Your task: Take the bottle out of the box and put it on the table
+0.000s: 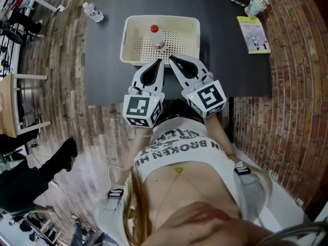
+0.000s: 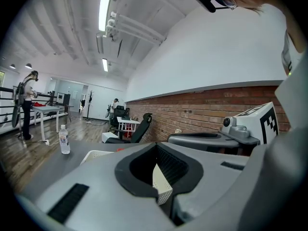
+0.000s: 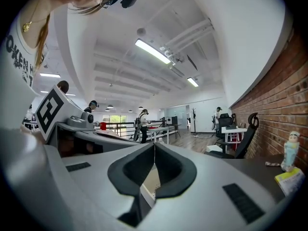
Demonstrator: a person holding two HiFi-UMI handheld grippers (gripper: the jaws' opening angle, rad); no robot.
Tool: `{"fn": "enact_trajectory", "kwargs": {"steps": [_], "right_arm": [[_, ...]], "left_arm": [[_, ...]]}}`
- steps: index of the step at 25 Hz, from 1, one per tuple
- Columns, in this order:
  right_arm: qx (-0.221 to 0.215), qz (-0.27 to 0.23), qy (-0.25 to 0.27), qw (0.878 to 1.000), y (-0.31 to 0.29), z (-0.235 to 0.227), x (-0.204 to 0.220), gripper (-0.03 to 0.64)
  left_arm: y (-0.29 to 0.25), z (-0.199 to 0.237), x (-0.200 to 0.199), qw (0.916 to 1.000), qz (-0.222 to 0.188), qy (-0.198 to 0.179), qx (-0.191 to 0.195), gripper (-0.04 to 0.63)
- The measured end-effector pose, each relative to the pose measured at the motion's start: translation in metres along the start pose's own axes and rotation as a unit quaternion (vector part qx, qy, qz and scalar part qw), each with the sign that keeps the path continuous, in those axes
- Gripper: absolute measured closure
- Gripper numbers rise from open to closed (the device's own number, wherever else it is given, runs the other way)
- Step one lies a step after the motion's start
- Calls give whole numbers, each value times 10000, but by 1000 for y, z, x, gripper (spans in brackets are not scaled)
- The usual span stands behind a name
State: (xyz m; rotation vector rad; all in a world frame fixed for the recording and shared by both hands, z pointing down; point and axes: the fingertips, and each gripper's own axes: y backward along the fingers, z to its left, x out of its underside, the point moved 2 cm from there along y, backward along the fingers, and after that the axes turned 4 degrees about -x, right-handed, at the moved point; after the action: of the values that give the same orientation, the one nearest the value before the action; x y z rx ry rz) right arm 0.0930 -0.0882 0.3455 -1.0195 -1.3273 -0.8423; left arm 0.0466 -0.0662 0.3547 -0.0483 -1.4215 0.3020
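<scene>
A clear bottle with a red cap (image 1: 156, 36) stands upright inside the cream perforated box (image 1: 134, 51) on the dark table (image 1: 102, 76). Both grippers hang side by side over the table's near edge, pointing at the box. My left gripper (image 1: 160, 61) is shut and empty, its tips at the box's near rim. My right gripper (image 1: 171, 58) is shut too, with nothing held. In the left gripper view the jaws (image 2: 156, 146) meet, and the box wall (image 2: 162, 186) shows through the gap below them. The right gripper view shows its jaws (image 3: 154, 146) closed together.
A second clear bottle (image 1: 93, 12) lies at the table's far left corner and appears standing in the left gripper view (image 2: 64, 139). A yellow-green booklet (image 1: 253, 34) and a small figurine (image 1: 256, 5) sit at the far right. A brick wall runs along the right side.
</scene>
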Motion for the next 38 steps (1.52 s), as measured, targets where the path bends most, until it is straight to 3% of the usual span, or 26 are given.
{"fn": "enact_trajectory", "kwargs": {"steps": [8,16,21,32,38], "right_arm": [[-279,1,-1,9996,-11,-28,4,607],[-236,63,8,9997,-19,-51,8,607],[-68,105,10,9999,-28,-53,7,607],[673,118,-100,9976,-54,-63,3,607],[811,194,-118,9964,-62,-67,7,607]], "left_arm": [[-27,5,0,9995,11,37,-304,589],[-44,10,1,9994,49,47,-333,588],[-49,22,-2,9998,70,37,-193,589],[-72,50,-14,9978,230,-210,592,589],[-72,62,-12,9974,260,-198,647,589]]}}
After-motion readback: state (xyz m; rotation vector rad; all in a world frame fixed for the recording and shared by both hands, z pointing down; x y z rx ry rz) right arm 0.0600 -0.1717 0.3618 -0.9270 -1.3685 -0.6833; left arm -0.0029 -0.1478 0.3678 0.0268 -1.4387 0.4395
